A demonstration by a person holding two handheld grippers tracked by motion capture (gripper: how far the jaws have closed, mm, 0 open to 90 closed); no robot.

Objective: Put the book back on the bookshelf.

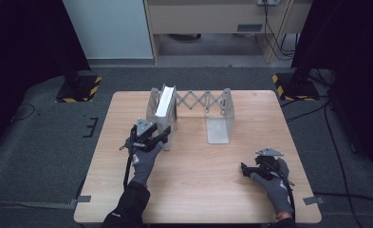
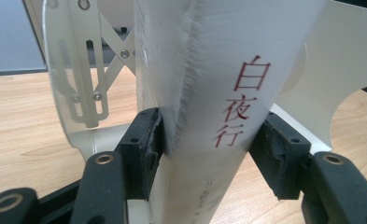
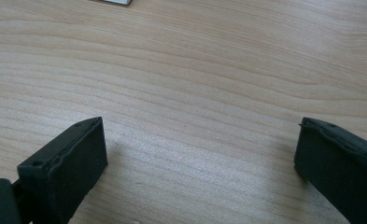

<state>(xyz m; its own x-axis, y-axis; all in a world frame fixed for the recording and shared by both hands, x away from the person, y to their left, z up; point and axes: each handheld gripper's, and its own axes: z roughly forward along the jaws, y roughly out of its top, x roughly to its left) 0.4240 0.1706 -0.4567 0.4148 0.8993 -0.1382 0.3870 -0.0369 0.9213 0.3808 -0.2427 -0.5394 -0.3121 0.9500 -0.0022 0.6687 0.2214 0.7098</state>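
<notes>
High view, table (image 1: 198, 190): wooden; carries an expandable metal book rack (image 1: 208, 102)
Book (image 2: 209, 93): white, red characters on spine; upright in the rack's left end
Left gripper (image 2: 204, 144): pads clamped on both covers; judgement: keep the book vertical, squeeze evenly
Right gripper (image 3: 197, 154): jaws spread, empty, low over bare wood

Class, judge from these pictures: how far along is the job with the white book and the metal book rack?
Done: the white book stands upright in the left end of the metal book rack. In hand: the left gripper has its jaws closed on the book's spine. Left: whether it is being placed or pulled out cannot be told; the right gripper waits open over the bare table.
</notes>
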